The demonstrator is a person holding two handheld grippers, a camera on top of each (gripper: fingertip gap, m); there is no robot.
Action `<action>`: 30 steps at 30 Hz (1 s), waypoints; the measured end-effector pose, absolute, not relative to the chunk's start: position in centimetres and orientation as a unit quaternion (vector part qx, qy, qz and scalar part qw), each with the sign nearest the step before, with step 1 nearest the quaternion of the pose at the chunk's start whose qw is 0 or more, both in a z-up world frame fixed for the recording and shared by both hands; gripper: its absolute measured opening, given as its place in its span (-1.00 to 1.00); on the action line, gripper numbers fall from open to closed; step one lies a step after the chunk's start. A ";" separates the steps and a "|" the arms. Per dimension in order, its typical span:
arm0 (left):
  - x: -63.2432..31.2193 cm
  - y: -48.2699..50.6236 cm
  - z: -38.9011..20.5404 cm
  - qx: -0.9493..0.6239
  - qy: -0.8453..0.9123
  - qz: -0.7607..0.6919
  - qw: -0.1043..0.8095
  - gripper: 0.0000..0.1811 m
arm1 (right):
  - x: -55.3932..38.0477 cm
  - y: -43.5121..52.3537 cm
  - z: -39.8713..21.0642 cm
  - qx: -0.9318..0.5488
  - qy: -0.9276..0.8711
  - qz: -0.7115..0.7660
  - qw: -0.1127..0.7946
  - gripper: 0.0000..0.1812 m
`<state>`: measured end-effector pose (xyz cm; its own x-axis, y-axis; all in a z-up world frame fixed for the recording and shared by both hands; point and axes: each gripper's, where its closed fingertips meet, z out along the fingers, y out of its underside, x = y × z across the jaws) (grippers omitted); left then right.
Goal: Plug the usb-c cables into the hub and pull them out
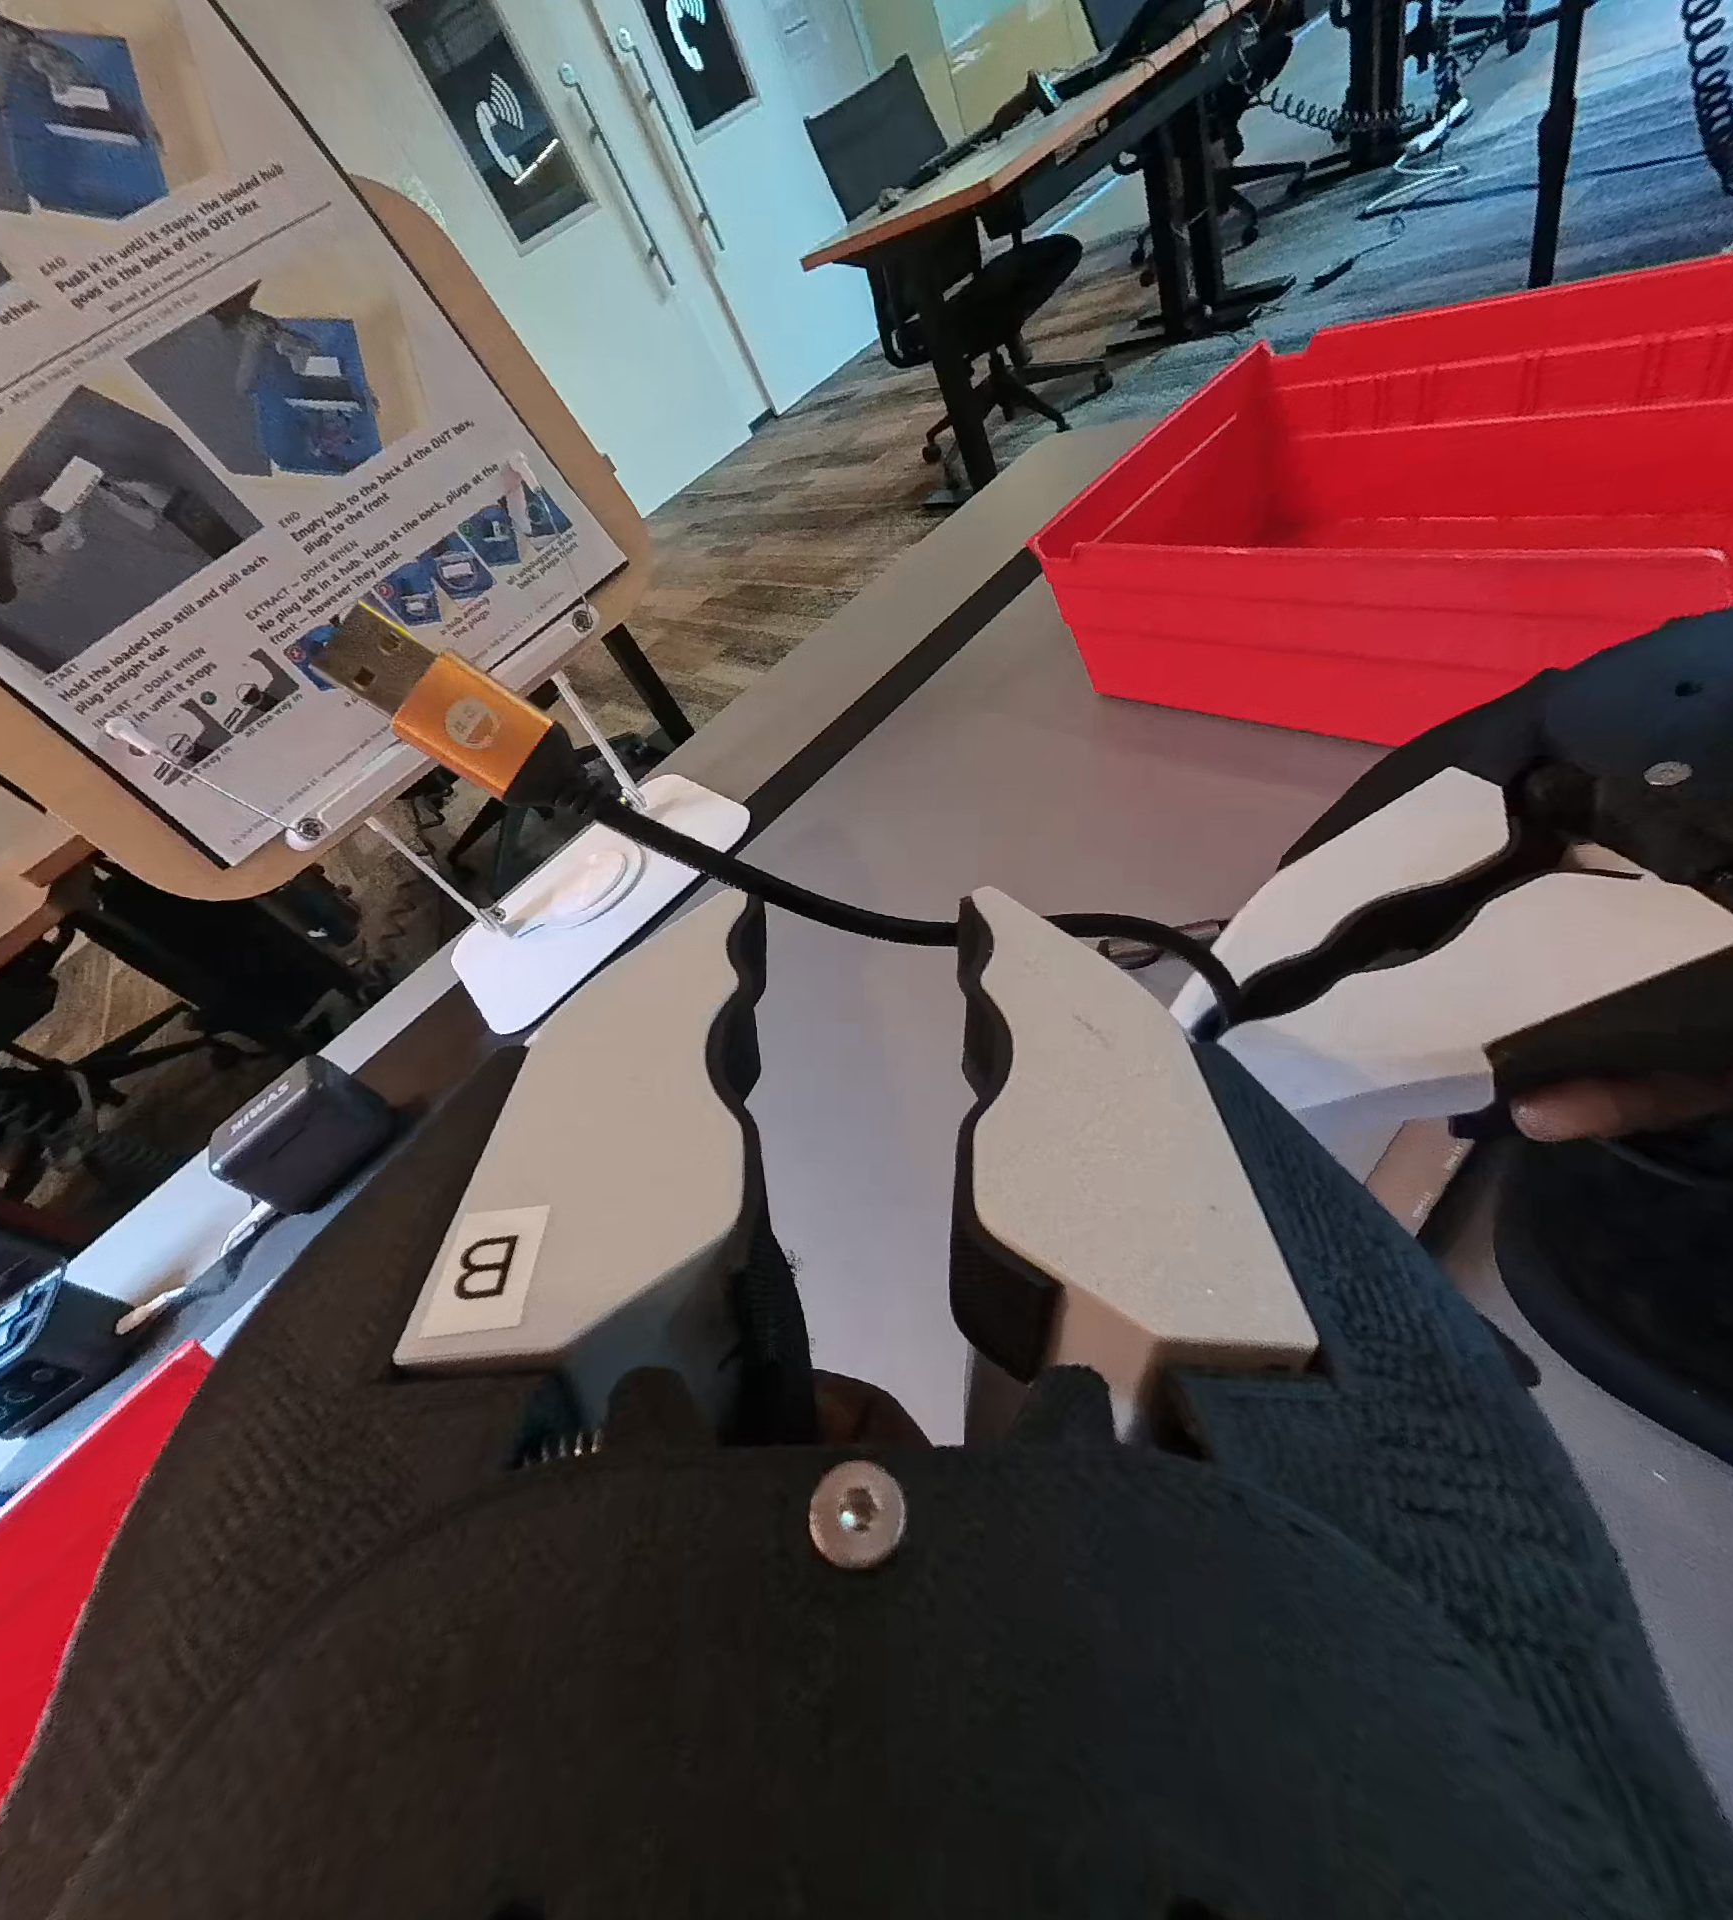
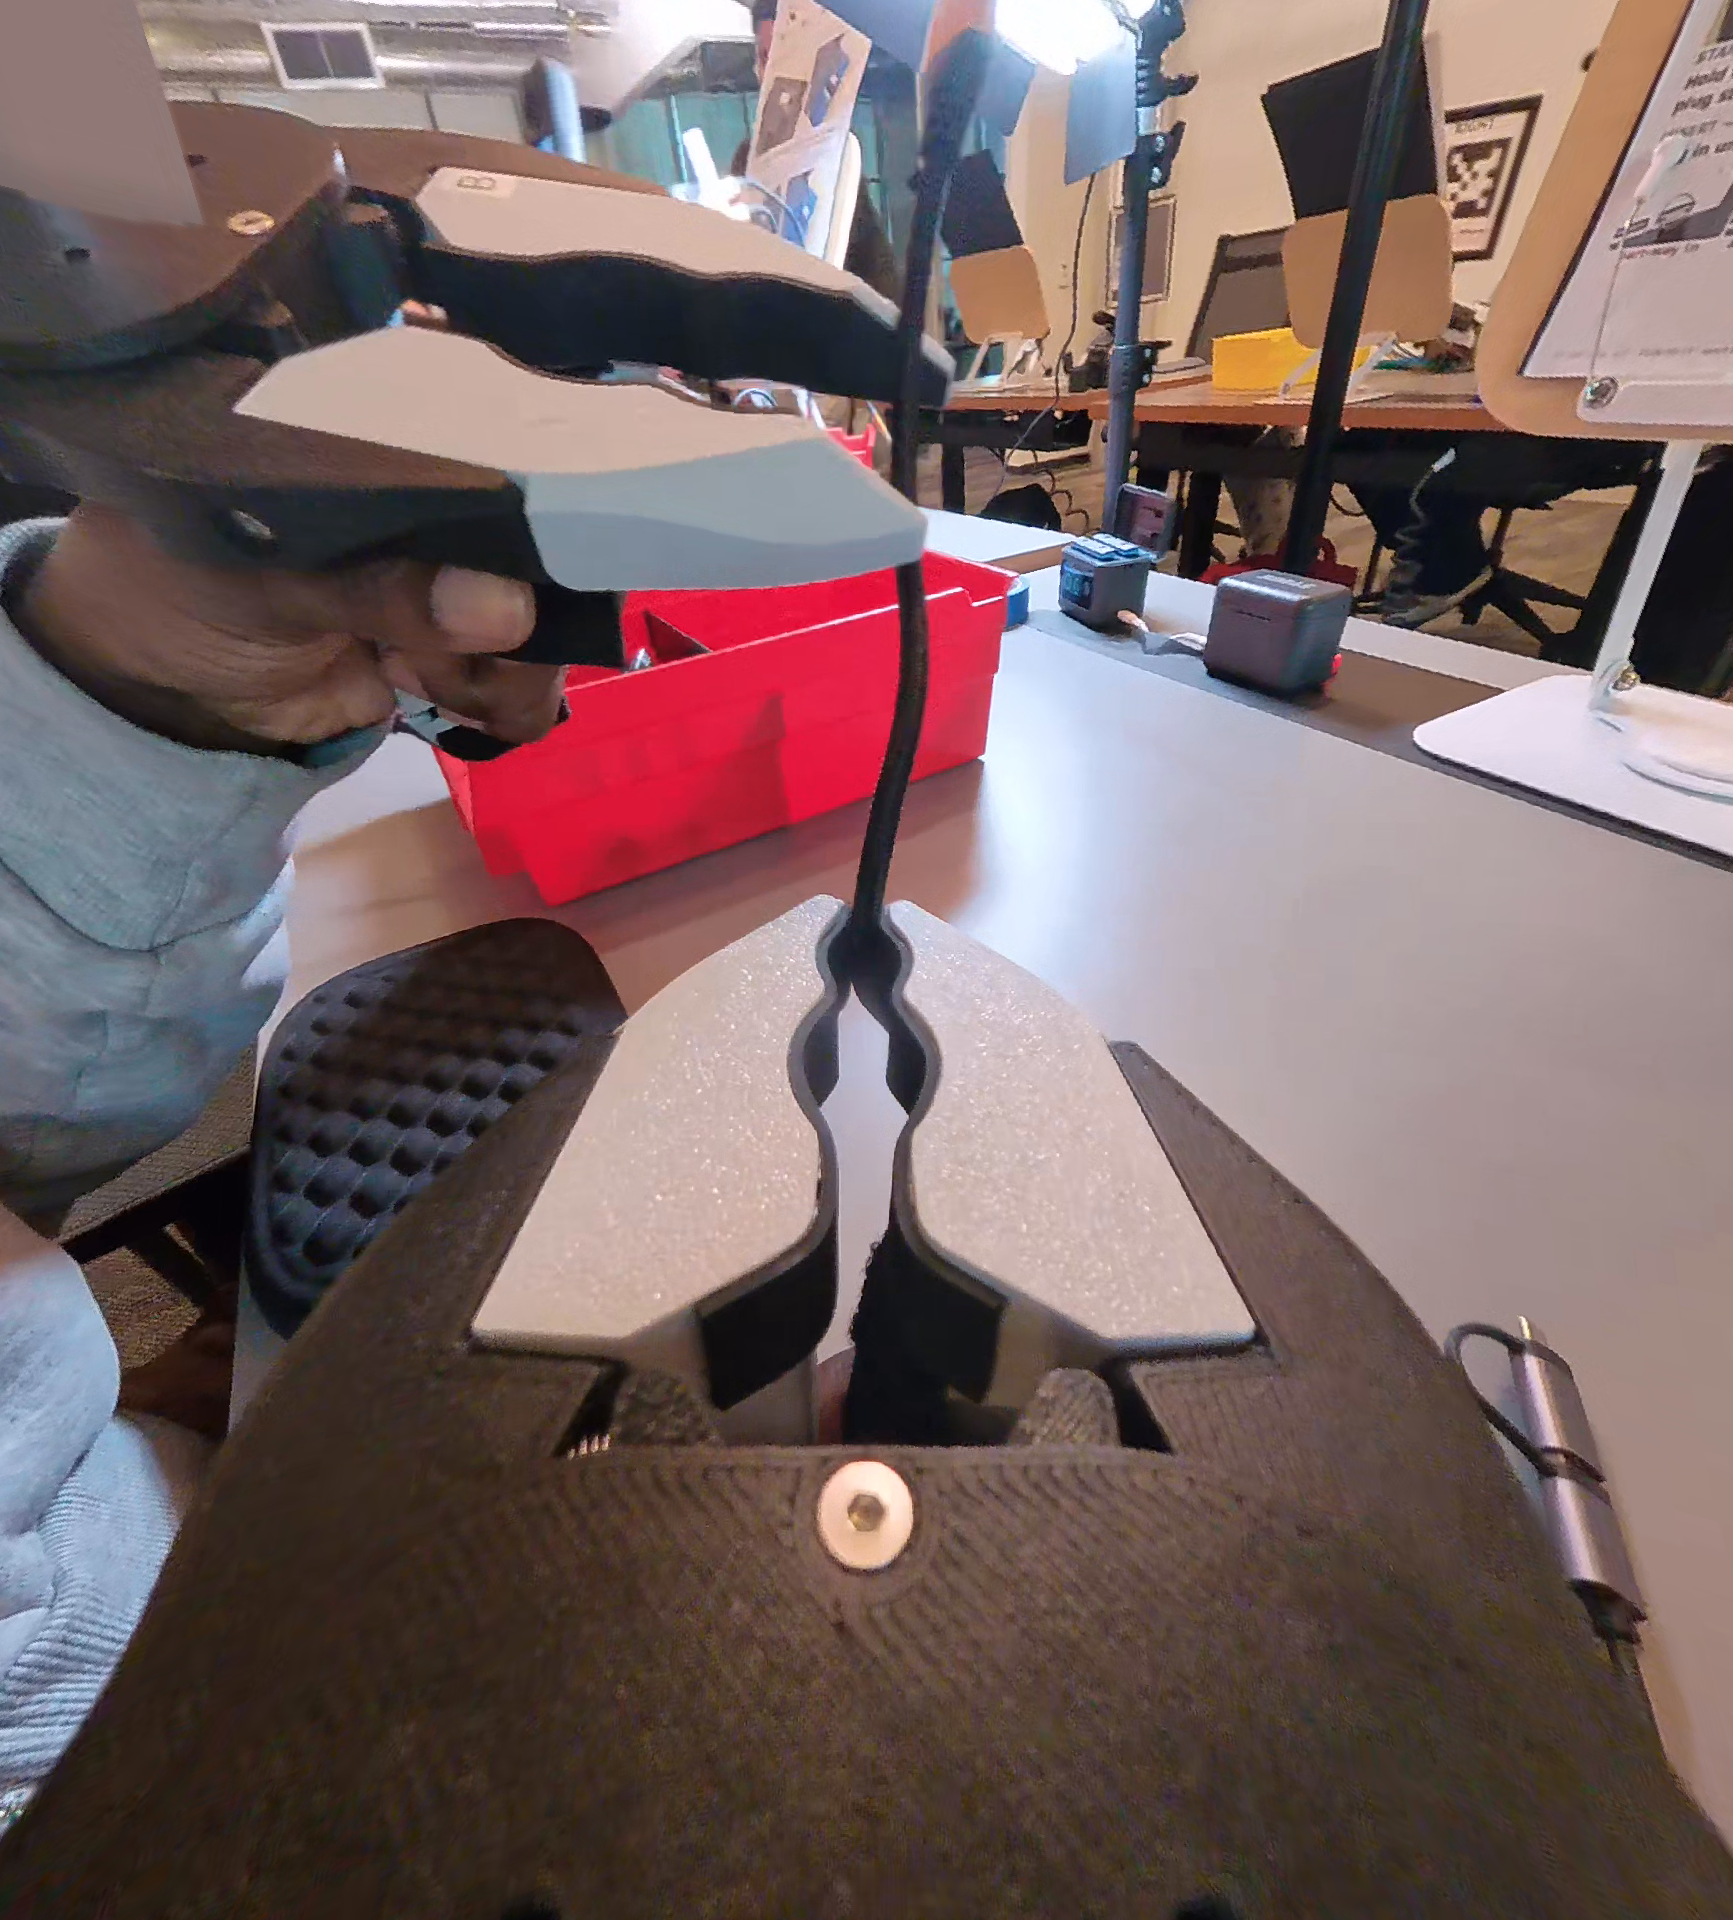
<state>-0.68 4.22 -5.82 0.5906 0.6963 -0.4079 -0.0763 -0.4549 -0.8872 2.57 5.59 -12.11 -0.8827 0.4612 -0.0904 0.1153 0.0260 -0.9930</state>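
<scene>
You're working over a grey table [image 2: 1309, 987] with a red bin [image 1: 1413, 561] at its far side, apparently empty in what shows, and a second red bin [image 2: 737, 727] near your left hand [image 2: 249, 644]. An instruction board [image 1: 218, 416] is standing on a white base at the table edge.

Your right gripper [image 2: 867, 935] is pinching the black cable [image 2: 893, 748] tight at its tips, jaws nearly closed on it. Your left gripper [image 1: 857, 935] is sitting with jaws moderately apart, holding nothing; the cable is running past its tips.

The cable is braided, short and stiff-looking, arching up to an orange-sleeved plug [image 1: 446, 696] with bare metal end, free in the air, plugged into nothing. A slim grey hub [image 2: 1568, 1486] is lying on the table beside your right gripper, a thin cord on it.

Judging progress: the plug isn't in the hub now; whether this is before insertion or after pulling out, can't tell.
</scene>
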 end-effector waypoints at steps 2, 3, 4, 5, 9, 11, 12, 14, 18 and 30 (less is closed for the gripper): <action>-0.6 4.2 -5.7 -0.752 -0.204 0.403 0.480 -0.60 | 2.3 5.8 -12.2 -0.211 -0.704 0.665 0.133 -0.97; -0.5 4.4 -5.8 -0.756 -0.201 0.399 0.479 -0.55 | 2.1 6.0 -12.1 -0.216 -0.702 0.665 0.136 -0.97; -0.4 4.5 -6.0 -0.760 -0.199 0.394 0.476 -0.51 | 1.9 6.2 -12.0 -0.221 -0.698 0.667 0.138 -0.97; -0.4 4.5 -6.1 -0.763 -0.197 0.393 0.473 -0.49 | 1.7 6.5 -11.8 -0.225 -0.694 0.670 0.137 -0.97; -0.1 4.7 -6.4 -0.770 -0.190 0.390 0.468 -0.46 | 1.1 7.4 -11.1 -0.247 -0.676 0.682 0.132 -0.97; -0.1 4.7 -6.6 -0.774 -0.189 0.386 0.465 -0.45 | 0.9 7.7 -10.7 -0.258 -0.665 0.690 0.121 -0.97; 0.0 4.6 -6.8 -0.776 -0.190 0.385 0.463 -0.44 | 0.8 7.9 -10.4 -0.265 -0.655 0.699 0.109 -0.97; -0.2 3.9 -7.2 -0.775 -0.198 0.384 0.461 -0.44 | 0.7 8.4 -9.3 -0.286 -0.623 0.725 0.068 -0.97; 0.4 2.2 -8.5 -0.742 -0.240 0.331 0.531 -0.44 | 0.5 9.9 -6.0 -0.312 -0.512 0.799 -0.045 -0.97; 2.6 2.6 -7.3 -0.395 -0.406 -0.035 0.823 -0.39 | 1.9 8.6 -3.1 -0.272 -0.340 0.879 -0.196 -0.97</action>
